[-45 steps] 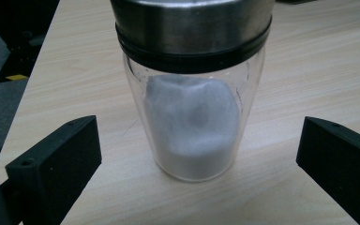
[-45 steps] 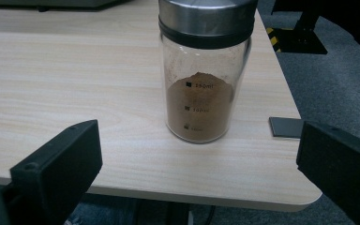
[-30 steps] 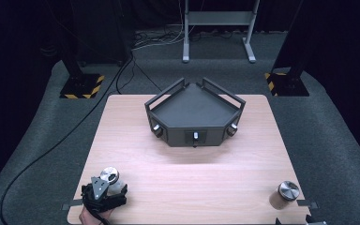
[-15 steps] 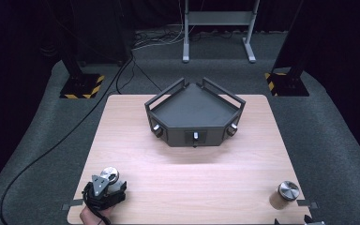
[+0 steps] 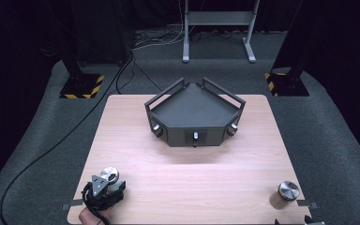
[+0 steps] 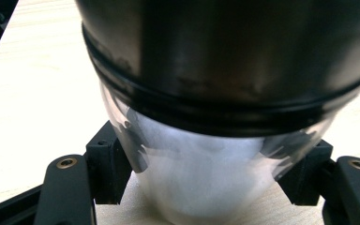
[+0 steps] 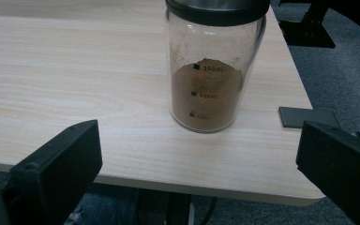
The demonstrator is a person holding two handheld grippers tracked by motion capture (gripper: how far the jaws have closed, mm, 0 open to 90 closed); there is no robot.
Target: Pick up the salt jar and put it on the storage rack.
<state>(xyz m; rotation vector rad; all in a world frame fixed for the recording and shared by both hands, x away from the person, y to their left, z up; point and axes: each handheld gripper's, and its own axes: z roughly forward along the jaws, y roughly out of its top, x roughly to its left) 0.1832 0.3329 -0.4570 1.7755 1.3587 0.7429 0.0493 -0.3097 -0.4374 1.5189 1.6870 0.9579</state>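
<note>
A tray (image 5: 194,105) sits on the surface (image 5: 187,183), in the middle and toward the back. One jar (image 5: 110,177) stands at the front left corner, between the jaws of the left hand-held gripper (image 5: 102,193). Another jar (image 5: 285,194) stands at the front right corner, far from the first. The right hand-held gripper (image 7: 197,178) is just in front of that jar, off the edge of the surface.

Bare table (image 5: 187,183) lies open between both jars; the dark tray (image 5: 194,110) blocks the far middle.
</note>
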